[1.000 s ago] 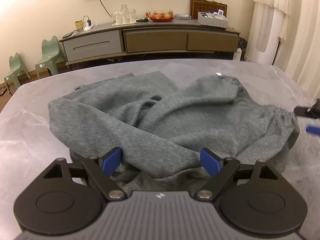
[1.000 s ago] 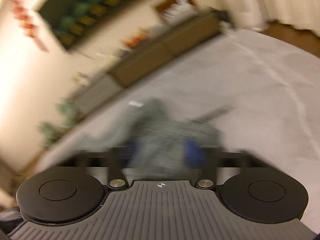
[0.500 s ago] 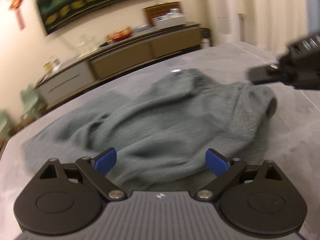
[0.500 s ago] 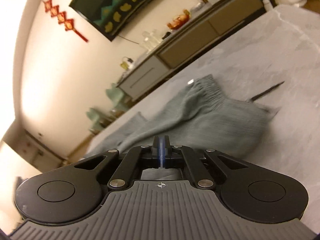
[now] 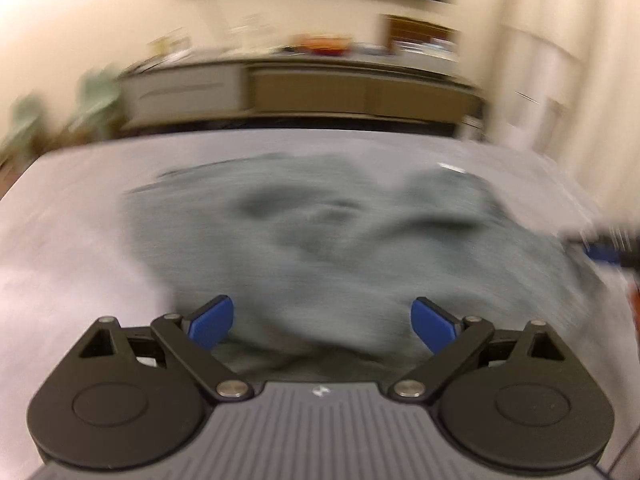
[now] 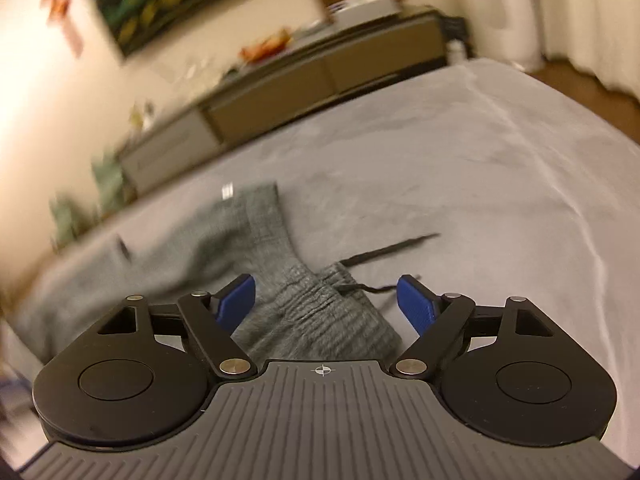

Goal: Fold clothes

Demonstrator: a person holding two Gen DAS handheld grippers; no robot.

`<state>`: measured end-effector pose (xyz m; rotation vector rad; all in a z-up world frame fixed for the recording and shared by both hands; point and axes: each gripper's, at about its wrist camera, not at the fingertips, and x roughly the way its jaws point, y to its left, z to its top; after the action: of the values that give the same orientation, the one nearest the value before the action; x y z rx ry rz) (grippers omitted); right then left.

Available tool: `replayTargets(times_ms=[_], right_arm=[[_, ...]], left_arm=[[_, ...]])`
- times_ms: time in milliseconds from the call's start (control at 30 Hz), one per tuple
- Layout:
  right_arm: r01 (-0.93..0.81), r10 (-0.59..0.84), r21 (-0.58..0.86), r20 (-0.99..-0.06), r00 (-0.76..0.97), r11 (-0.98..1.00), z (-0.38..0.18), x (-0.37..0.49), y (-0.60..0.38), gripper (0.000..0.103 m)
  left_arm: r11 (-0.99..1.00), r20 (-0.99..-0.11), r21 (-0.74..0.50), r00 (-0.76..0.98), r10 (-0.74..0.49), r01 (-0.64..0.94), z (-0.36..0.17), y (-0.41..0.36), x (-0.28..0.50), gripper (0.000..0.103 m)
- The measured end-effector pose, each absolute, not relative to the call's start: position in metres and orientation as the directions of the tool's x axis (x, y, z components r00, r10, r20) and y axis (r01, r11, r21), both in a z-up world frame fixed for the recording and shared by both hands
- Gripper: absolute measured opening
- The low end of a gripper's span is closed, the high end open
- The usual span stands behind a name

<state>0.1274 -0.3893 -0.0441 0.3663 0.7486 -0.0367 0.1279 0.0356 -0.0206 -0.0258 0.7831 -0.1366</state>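
garment (image 5: 328, 248): crumpled on table (image 5: 72, 248), mid-frame in left wrist view
waistband (image 6: 320, 304): lower centre of right wrist view, between right gripper (image 6: 325, 302) fingers, jaws opening
drawstring (image 6: 390, 249): on table, right of waistband
sideboard (image 5: 304, 92): behind table, upper frame
left gripper (image 5: 322, 322): bottom, over garment's near edge
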Motion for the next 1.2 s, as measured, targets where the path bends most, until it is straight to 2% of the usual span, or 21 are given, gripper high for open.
replayTargets(times_ms=[33,67,133,200,267,367,433,467,500,533,567,600,667,733,833,1000,1067,1100,1133,1200], right_arm=[[0.134,0.121,0.307,-0.685,0.719,0.942,-0.049,0.134,-0.384,0.045],[0.103,0.151,0.311,-0.693,0.705,0.945,-0.053,0.140,-0.380,0.040],[0.074,0.190,0.354,-0.653,0.733,0.932,-0.038,0.130,-0.381,0.011],[0.048,0.223,0.402,-0.600,0.769,0.915,-0.018,0.116,-0.384,0.008],[0.064,0.194,0.425,-0.536,0.821,0.903,0.004,0.086,-0.398,0.008],[0.223,-0.053,0.208,-0.608,0.792,0.952,0.003,0.059,-0.406,0.008],[0.332,-0.206,0.055,-0.686,0.698,0.942,-0.015,0.063,-0.410,0.008],[0.375,-0.265,0.006,-0.697,0.666,0.927,-0.021,0.066,-0.411,0.012],[0.414,-0.317,-0.030,-0.695,0.645,0.910,-0.025,0.069,-0.413,0.022],[0.442,-0.345,-0.033,-0.678,0.649,0.896,-0.023,0.070,-0.413,0.041],[0.466,-0.363,-0.019,-0.654,0.663,0.885,-0.020,0.071,-0.413,0.050],[0.481,-0.373,0.011,-0.616,0.694,0.877,-0.014,0.068,-0.411,0.059],[0.446,-0.322,0.093,-0.564,0.760,0.890,-0.005,0.070,-0.403,0.064],[0.365,-0.214,0.169,-0.564,0.798,0.915,-0.001,0.090,-0.393,0.083],[0.259,-0.080,0.244,-0.564,0.822,0.935,0.001,0.126,-0.381,0.087],[0.225,-0.067,0.150,-0.675,0.735,0.963,-0.019,0.219,-0.380,0.089],[0.218,-0.044,0.147,-0.726,0.687,0.965,-0.034,0.247,-0.382,0.085],[0.198,-0.015,0.155,-0.751,0.660,0.968,-0.042,0.254,-0.380,0.069],[0.173,0.018,0.164,-0.774,0.633,0.971,-0.049,0.257,-0.376,0.036],[0.118,0.063,0.177,-0.771,0.633,0.977,-0.053,0.252,-0.368,0.035]], left_arm=[[0.993,-0.705,-0.091,0.699,-0.119,0.077,-0.020,0.050,0.133,0.099],[0.992,-0.709,-0.116,0.696,-0.113,0.043,-0.019,0.065,0.140,0.099],[0.988,-0.715,-0.155,0.691,-0.107,-0.007,-0.018,0.088,0.150,0.099],[0.986,-0.722,-0.169,0.683,-0.111,-0.018,-0.018,0.102,0.160,0.099],[0.991,-0.732,-0.136,0.675,-0.090,-0.015,-0.017,0.105,0.169,0.099],[0.997,-0.733,-0.082,0.677,-0.069,0.013,-0.019,0.101,0.179,0.099],[0.999,-0.724,-0.049,0.688,-0.049,0.019,-0.022,0.094,0.179,0.100],[0.999,-0.718,-0.034,0.695,-0.038,0.019,-0.025,0.090,0.178,0.100],[0.999,-0.715,-0.022,0.698,-0.033,0.024,-0.029,0.087,0.178,0.100],[0.999,-0.715,-0.012,0.698,-0.030,0.031,-0.033,0.084,0.178,0.100],[0.999,-0.722,-0.008,0.691,-0.033,0.039,-0.036,0.083,0.178,0.100],[0.999,-0.729,-0.007,0.684,-0.036,0.045,-0.038,0.081,0.178,0.100],[0.998,-0.739,-0.005,0.672,-0.041,0.057,-0.042,0.079,0.179,0.100],[0.997,-0.736,0.006,0.675,-0.044,0.072,-0.042,0.075,0.180,0.100],[0.998,-0.740,-0.001,0.671,-0.047,0.070,-0.044,0.076,0.183,0.101],[0.998,-0.746,-0.036,0.664,-0.055,0.042,-0.043,0.085,0.185,0.101],[0.998,-0.750,-0.046,0.658,-0.059,0.037,-0.043,0.087,0.187,0.101],[0.998,-0.754,-0.053,0.654,-0.063,0.035,-0.043,0.089,0.189,0.102],[0.998,-0.758,-0.060,0.649,-0.067,0.033,-0.043,0.090,0.191,0.102],[0.997,-0.763,-0.073,0.642,-0.071,0.024,-0.044,0.094,0.194,0.102]])
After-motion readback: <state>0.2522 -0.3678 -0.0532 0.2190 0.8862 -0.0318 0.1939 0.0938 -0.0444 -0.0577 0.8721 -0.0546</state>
